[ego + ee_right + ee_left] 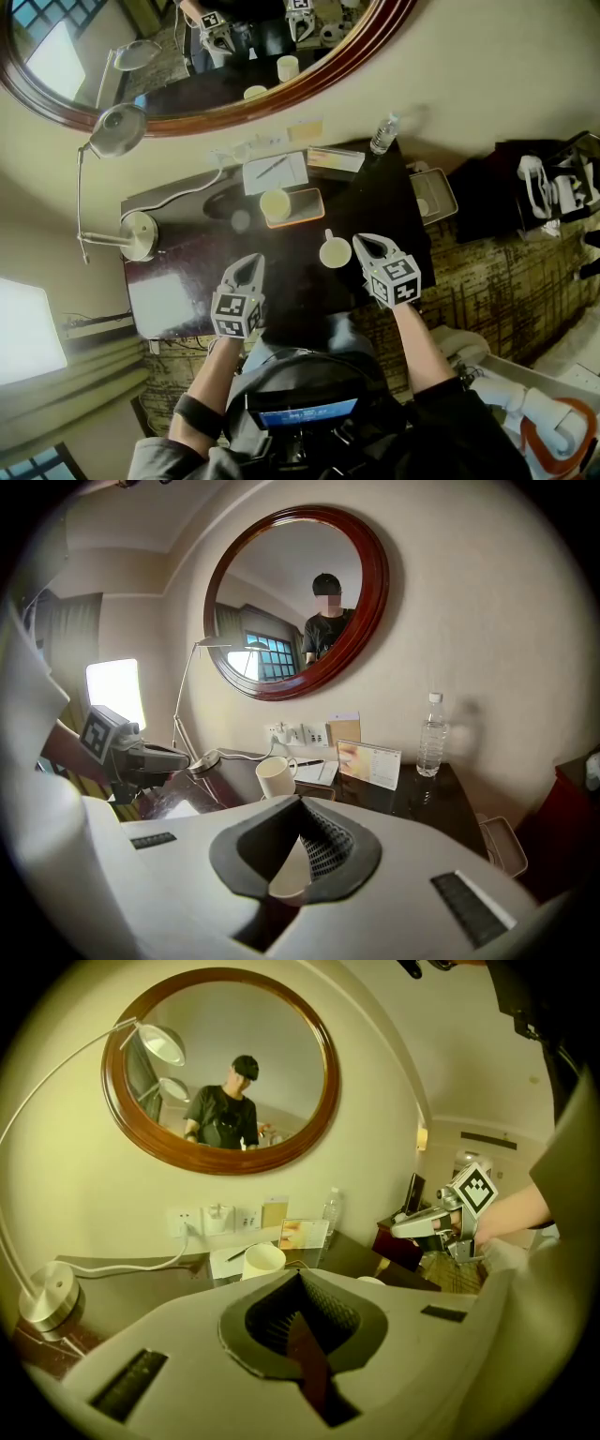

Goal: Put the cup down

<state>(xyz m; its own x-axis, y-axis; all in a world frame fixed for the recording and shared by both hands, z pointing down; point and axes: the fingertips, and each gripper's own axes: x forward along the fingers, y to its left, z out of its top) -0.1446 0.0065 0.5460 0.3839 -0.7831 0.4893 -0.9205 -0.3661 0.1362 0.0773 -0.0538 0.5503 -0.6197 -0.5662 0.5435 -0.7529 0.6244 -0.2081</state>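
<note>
Cup upright on the dark worktop, handle turned toward the wall, in the right half and nearer the front edge than the wall. Right tool just beside it on the right, closed, jaw tips together (cream rim of the cup visible through the slit below them in the right gripper view); contact with the cup not clear. Left tool closed as well, gripping nothing, well apart from the cup, over the front-left part. Bare dark surface between both tools, and also behind the cup up to the tray. Second cup standing on that tray. Along the wall edge: paper, card, bottle at the back right corner. Lamp base at the left edge.
</note>
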